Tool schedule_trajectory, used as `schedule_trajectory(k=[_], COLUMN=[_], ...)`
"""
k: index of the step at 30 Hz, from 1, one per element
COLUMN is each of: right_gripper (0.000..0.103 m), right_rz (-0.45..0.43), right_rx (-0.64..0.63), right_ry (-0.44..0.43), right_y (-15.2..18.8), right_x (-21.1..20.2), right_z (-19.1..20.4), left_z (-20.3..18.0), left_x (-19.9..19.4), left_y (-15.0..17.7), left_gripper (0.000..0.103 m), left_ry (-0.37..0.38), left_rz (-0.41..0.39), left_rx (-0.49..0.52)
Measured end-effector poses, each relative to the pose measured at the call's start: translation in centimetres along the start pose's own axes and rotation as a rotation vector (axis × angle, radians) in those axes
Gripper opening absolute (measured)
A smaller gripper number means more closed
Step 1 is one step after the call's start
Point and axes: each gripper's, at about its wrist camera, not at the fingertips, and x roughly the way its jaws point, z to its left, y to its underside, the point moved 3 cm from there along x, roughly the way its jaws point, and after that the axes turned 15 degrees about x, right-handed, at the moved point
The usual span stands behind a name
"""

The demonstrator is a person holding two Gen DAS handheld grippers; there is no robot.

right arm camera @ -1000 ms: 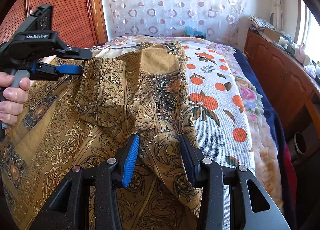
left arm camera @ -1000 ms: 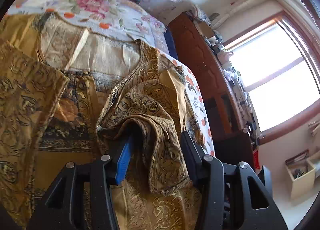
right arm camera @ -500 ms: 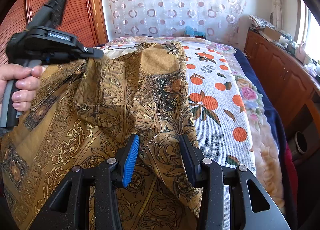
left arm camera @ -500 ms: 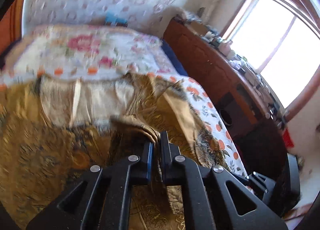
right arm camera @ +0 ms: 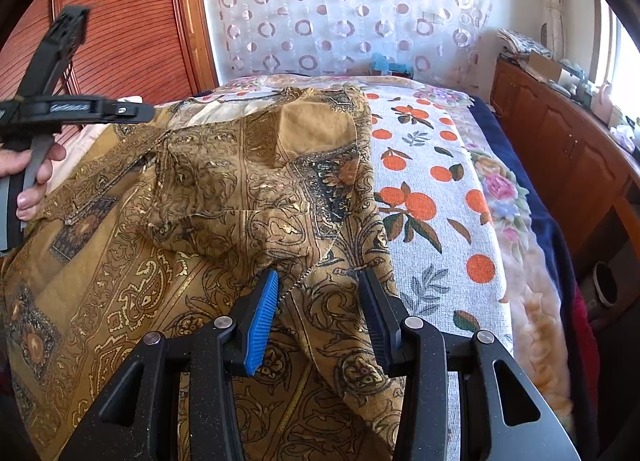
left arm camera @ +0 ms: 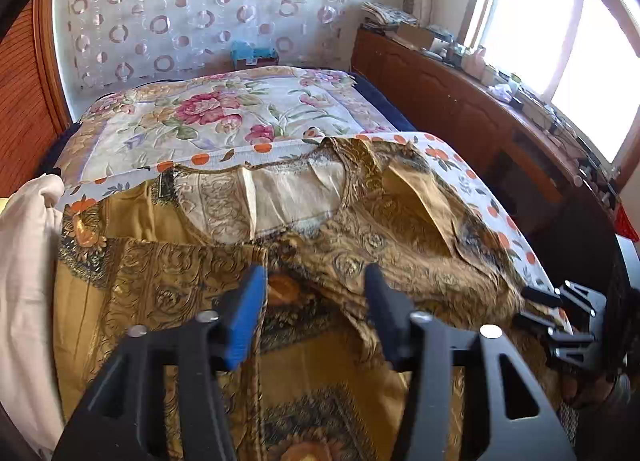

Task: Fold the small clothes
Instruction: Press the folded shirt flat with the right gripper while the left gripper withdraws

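Note:
A gold patterned garment point(left arm camera: 400, 245) lies spread on the bed, its pale neckline point(left arm camera: 288, 197) at the far side. One sleeve is folded inward over the body point(right arm camera: 240, 189). My left gripper point(left arm camera: 314, 293) is open and empty, held above the garment's middle; it also shows at the left of the right wrist view point(right arm camera: 136, 113), raised over the cloth. My right gripper point(right arm camera: 320, 297) is open, its fingers straddling a ridge of the garment's right edge without pinching it. It shows at the right edge of the left wrist view point(left arm camera: 560, 317).
The bed has an orange-print sheet point(right arm camera: 432, 197) and a floral blanket point(left arm camera: 224, 109). A white cloth point(left arm camera: 28, 261) lies at the bed's left. A wooden cabinet point(right arm camera: 560, 149) runs along the right, under a window point(left arm camera: 560, 45). A curtain point(right arm camera: 340, 1) hangs behind the bed.
My left gripper shut on the sleeve, carried it inward, then opened and let it drop on the body and rose. The right gripper stayed still and open.

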Motion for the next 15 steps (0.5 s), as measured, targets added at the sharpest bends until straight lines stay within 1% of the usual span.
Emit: schedule_trajectory(k=[2, 4, 7, 10, 12, 15], right_gripper=[0.044, 0.044, 0.044, 0.044, 0.044, 0.044], right_rz=[-0.003, 0.015, 0.018, 0.014, 0.012, -0.002], right_rx=[-0.003, -0.02, -0.059, -0.089, -0.107, -0.144], right_ry=[-0.016, -0.035, -0.026, -0.018, -0.029, -0.033], right_y=[0.0, 0.2, 0.3, 0.1, -0.5, -1.9], right_x=[-0.1, 0.0, -0.2, -0.6, -1.0, -1.4], right_z=[0.0, 0.2, 0.9, 1.6, 2.4, 3.5], left_z=[-0.2, -0.1, 0.6, 2.1, 3.4, 6.1], left_x=[-1.1, -1.8, -2.8, -3.6, -4.3, -5.5], left_y=[0.6, 1.1, 2.0, 2.7, 3.1, 3.4], left_gripper=[0.077, 0.077, 0.077, 0.077, 0.077, 0.077], left_ry=[-0.003, -0.019, -0.017, -0.013, -0.014, -0.057], left_rz=[-0.013, -0.016, -0.017, -0.024, -0.036, -0.061], left_rx=[0.037, 0.076, 0.088, 0.07, 0.052, 0.025])
